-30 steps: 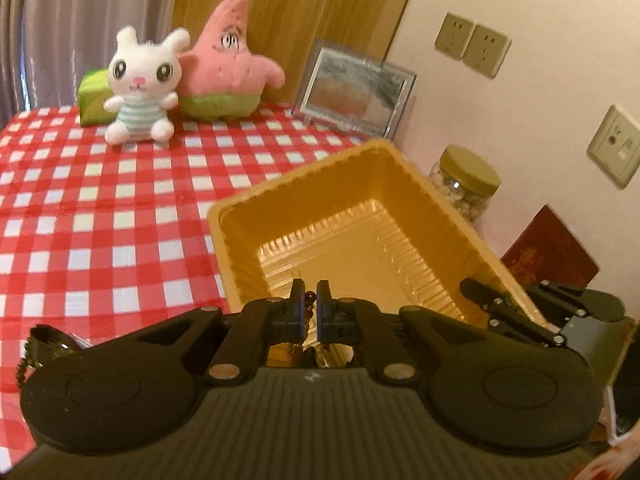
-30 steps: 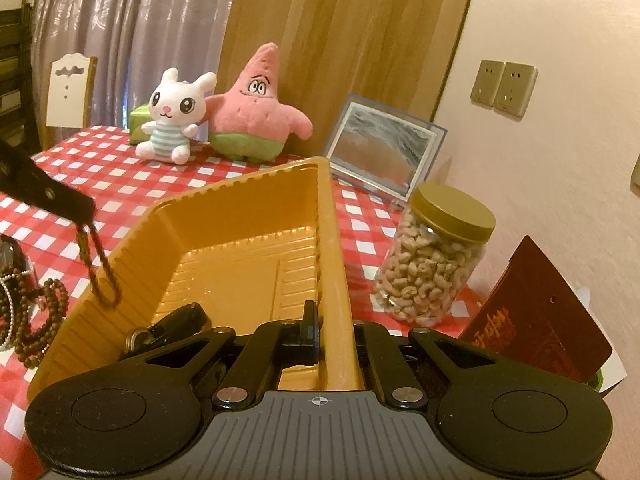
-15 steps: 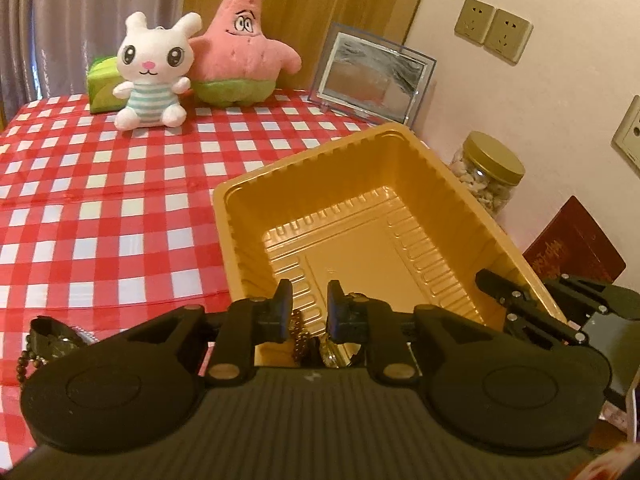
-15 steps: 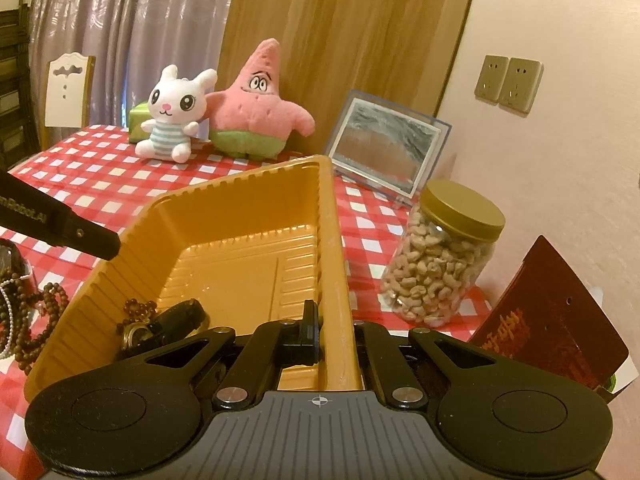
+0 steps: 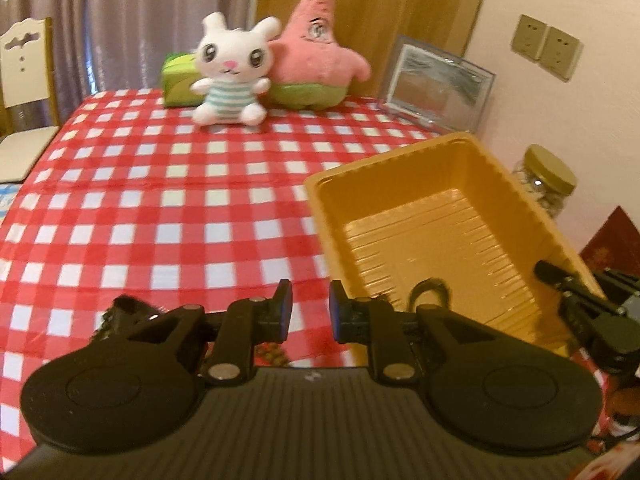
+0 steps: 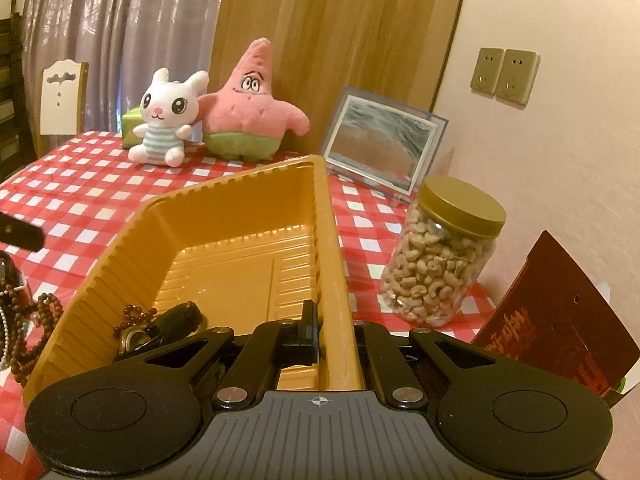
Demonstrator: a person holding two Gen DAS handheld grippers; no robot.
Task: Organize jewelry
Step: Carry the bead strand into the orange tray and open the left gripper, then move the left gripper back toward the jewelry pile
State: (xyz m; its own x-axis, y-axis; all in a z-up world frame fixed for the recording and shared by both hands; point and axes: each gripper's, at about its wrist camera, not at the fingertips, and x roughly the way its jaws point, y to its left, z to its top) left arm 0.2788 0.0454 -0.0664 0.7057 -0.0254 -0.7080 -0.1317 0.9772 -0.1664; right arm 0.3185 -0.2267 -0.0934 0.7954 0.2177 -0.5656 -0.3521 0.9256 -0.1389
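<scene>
Red-checked tablecloth: our left gripper parted, empty; right gripper clamps yellow plastic tray rim.

Orange plastic tray, rectangular, ribbed walls and ribbed floor, sits flat on the checked desk toward its right edge. Inside the tray, at the near corner: a short string of dark brown beads lying loose, touching a small metallic piece and a dark strap-like item; exact type of these two unclear. On the desk just outside the tray's left wall, near the front edge: a heap of brown bead strands, partly cut off by the frame.
</scene>
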